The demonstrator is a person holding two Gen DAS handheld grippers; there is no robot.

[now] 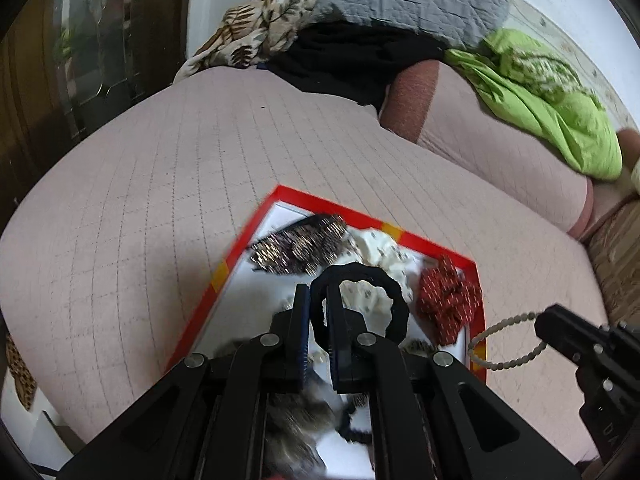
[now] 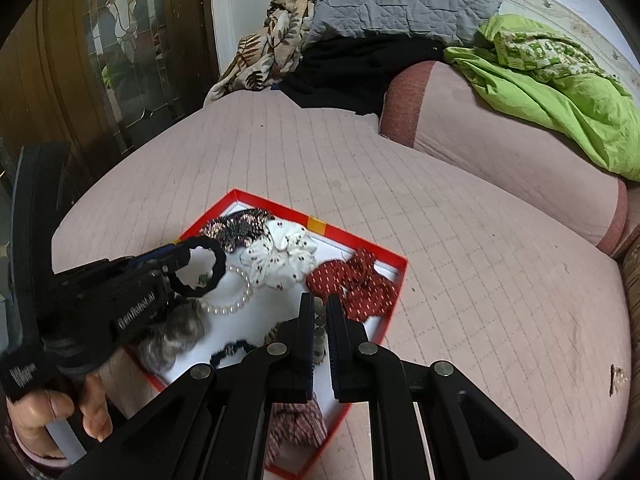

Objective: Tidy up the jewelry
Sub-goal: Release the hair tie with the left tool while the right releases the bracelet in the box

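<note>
Right wrist view shows our left gripper (image 2: 182, 254) clenched on a black hair tie (image 2: 200, 266) above the red-rimmed tray (image 2: 362, 246), while our right gripper (image 2: 320, 312) grasps a beaded bracelet (image 1: 504, 342). We judge sorting well along: scrunchies and a pearl bracelet (image 2: 232, 300) already lie inside; these two remain.

light: soft, even, fairly bright, source unclear | shadows: faint on the pink bedcover (image 1: 160, 208) | glare: none strong | blur: motion smear on the red-rimmed tray (image 1: 240, 256) contents and the green cloth (image 1: 552, 112) in the left view; right view sharper | distortion: strong fisheye bending, black corner vignette
</note>
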